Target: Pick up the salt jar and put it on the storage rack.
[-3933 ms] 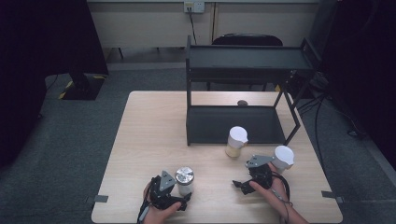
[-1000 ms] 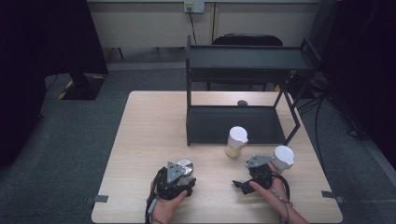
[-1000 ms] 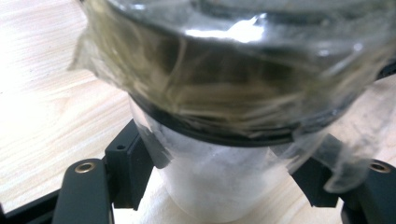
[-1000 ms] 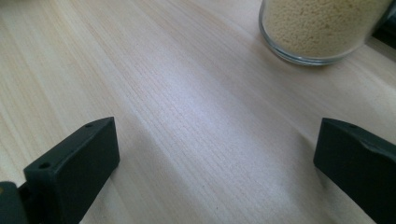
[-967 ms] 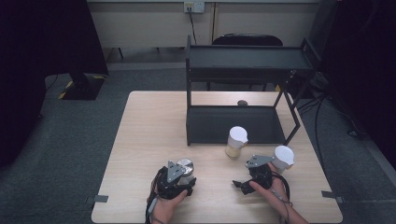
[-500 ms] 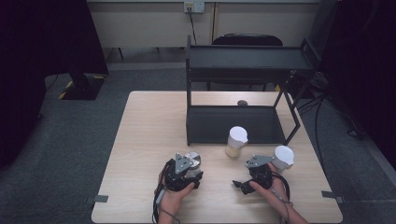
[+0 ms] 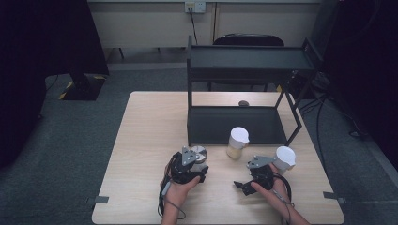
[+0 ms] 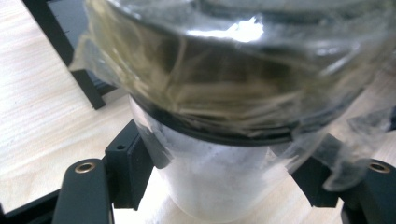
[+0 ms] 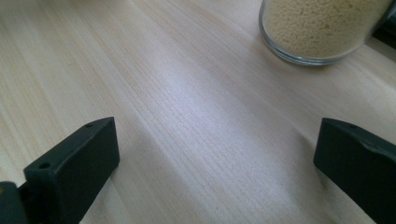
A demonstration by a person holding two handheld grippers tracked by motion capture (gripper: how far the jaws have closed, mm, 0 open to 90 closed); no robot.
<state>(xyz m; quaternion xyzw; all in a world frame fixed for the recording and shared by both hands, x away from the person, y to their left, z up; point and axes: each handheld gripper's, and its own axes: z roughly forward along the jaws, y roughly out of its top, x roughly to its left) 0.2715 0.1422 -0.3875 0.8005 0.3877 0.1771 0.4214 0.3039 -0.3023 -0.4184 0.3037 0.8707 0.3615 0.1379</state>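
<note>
- Broadly, the desk point(image 7: 141, 140) is a pale wooden top, and a black two-tier shelf rack point(image 7: 248, 65) stands on its far half, towards the right edge.
- A white-lidded jar of pale grains point(image 7: 238, 142) stands just in front of the rack's lower tray; in the right gripper view its glass base point(image 9: 322, 28) shows at the top right, resting on the wood.
- A second white-lidded jar point(image 7: 285, 158) stands near the right edge, just beside the right gripper.
- The left gripper point(image 7: 195, 166) is near the middle of the front edge, closed on a foil-topped jar point(image 7: 199, 154). In the left gripper view both black jaws press against the jar's clear body point(image 8: 219, 177) below its dark lid ring, and crinkled film covers the top.
- The right gripper point(image 7: 240, 183) lies near the front edge, right of centre, with its jaws wide apart and only bare wood between them; nothing is held.
- A small dark object point(image 7: 243, 103) rests at the back of the desk, just behind the rack's lower tray.
</note>
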